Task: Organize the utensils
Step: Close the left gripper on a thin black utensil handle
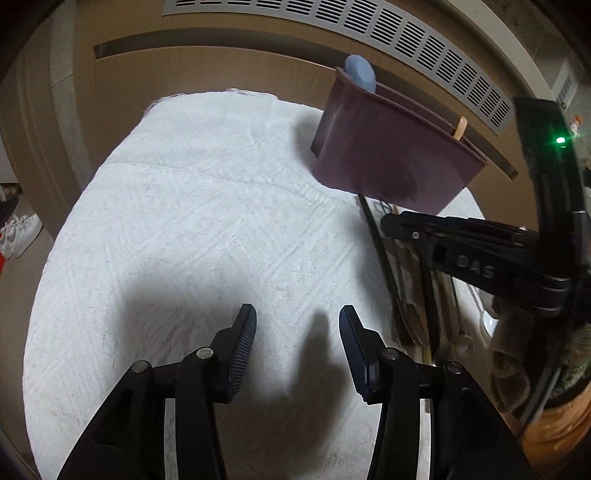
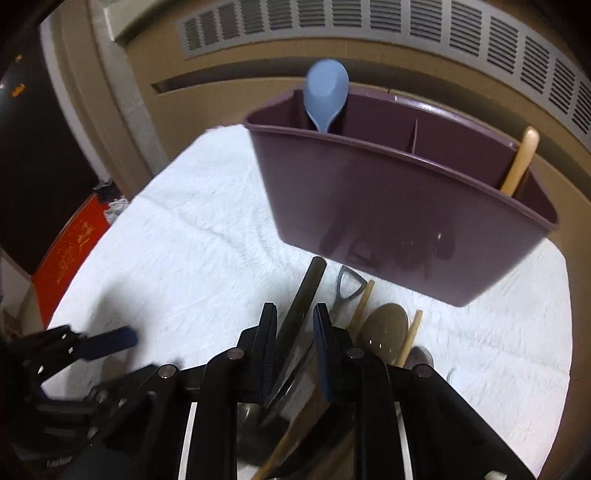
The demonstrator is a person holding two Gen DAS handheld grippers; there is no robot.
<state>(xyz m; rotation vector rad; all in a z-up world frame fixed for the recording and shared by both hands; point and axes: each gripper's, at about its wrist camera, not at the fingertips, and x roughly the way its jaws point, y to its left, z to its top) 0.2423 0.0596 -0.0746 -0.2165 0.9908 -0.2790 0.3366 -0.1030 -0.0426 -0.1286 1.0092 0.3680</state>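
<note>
A purple utensil caddy (image 2: 406,206) stands on the white cloth, also in the left wrist view (image 1: 388,155). A blue spoon (image 2: 327,98) stands in its left compartment and a wooden handle (image 2: 521,162) in its right one. My right gripper (image 2: 294,321) straddles the black handle of a utensil (image 2: 306,295) lying in a pile in front of the caddy; its jaws are close on either side, and contact is unclear. My left gripper (image 1: 297,321) is open and empty over bare cloth, left of the pile. The right gripper (image 1: 461,251) shows in the left wrist view.
The pile holds a grey-handled tool (image 2: 349,284), a brown spoon (image 2: 384,332) and wooden sticks (image 2: 410,339). The white cloth (image 1: 192,206) covers a rounded table. A vented panel (image 2: 369,22) runs behind. A red box (image 2: 70,251) sits on the floor at left.
</note>
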